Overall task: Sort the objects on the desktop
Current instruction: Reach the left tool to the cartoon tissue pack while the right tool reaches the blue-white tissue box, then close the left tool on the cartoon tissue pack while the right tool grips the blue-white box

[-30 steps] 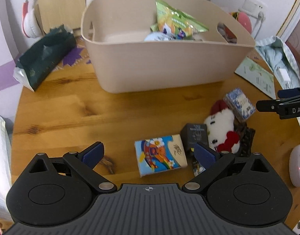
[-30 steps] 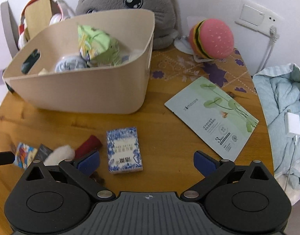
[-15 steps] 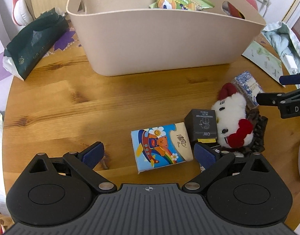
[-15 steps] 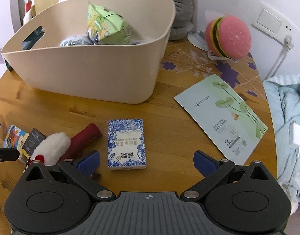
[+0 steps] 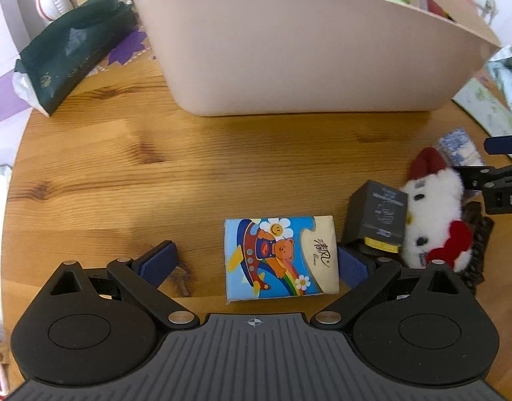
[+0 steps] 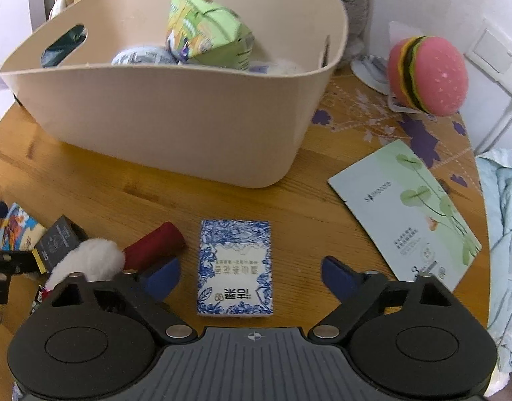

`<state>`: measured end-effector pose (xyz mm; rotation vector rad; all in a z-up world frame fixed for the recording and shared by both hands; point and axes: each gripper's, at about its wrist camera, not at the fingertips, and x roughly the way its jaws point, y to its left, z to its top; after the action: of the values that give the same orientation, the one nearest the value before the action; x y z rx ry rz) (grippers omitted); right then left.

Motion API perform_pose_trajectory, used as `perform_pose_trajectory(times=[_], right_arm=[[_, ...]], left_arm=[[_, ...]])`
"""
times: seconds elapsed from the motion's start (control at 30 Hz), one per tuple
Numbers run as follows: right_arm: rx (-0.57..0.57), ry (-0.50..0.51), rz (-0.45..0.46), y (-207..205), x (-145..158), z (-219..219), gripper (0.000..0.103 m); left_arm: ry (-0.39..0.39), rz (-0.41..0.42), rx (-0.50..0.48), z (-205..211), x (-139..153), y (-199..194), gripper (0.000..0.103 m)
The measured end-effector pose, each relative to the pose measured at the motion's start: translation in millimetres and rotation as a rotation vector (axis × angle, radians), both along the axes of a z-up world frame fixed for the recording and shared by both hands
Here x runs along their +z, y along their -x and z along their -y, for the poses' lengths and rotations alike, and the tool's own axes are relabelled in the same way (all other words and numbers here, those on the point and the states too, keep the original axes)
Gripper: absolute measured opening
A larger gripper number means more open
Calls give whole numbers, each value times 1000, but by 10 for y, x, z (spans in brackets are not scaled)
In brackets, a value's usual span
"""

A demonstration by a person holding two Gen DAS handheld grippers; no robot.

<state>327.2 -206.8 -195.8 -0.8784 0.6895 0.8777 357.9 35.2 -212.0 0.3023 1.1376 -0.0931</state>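
Note:
My left gripper (image 5: pixel 254 262) is open around a colourful cartoon tissue pack (image 5: pixel 281 256) that lies on the wooden table; its right finger is close beside the pack. A dark grey box (image 5: pixel 378 217) and a white plush toy (image 5: pixel 434 210) lie just right of it. My right gripper (image 6: pixel 250 275) is open around a blue-and-white patterned pack (image 6: pixel 235 265) on the table. The beige basket (image 6: pixel 175 110) stands behind, holding a green snack bag (image 6: pixel 205 33) and other items. The basket also fills the back of the left wrist view (image 5: pixel 306 50).
A dark green pouch (image 5: pixel 68 60) lies at the far left. A face-mask sachet (image 6: pixel 409 210) lies right of the blue pack, a pink burger toy (image 6: pixel 428 77) behind it. Light blue cloth (image 6: pixel 506 234) hangs off the table's right edge. A dark hair clip (image 5: pixel 476 244) lies under the plush.
Both grippers have moved down and forward. The tissue pack now sits between the left fingers and the blue-and-white pack between the right fingers. Both stay open.

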Motion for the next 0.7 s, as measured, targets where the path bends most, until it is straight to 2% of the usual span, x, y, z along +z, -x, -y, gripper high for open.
perform_pose_trajectory(times=[0.27, 0.33, 0.37, 0.4, 0.43, 0.7], right_arm=[[-8, -9, -34, -38, -54, -14, 62], [-5, -13, -43, -43, -48, -12, 54], [-1, -14, -44, -40, -44, -12, 51], [-2, -15, -48, -38, -41, -10, 44], [-4, -17, -52, -36, -37, -8, 43], [-19, -22, -54, -16, -29, 30, 42]], left_arm=[[-17, 12, -4, -3, 0, 15, 97], [-11, 30, -3, -21, 25, 29, 89], [-8, 40, -1, -30, 39, 28, 80], [-5, 49, 1, -33, 58, 29, 70], [-3, 54, 3, -40, 78, 25, 67], [37, 30, 4, -107, 111, 28, 65]])
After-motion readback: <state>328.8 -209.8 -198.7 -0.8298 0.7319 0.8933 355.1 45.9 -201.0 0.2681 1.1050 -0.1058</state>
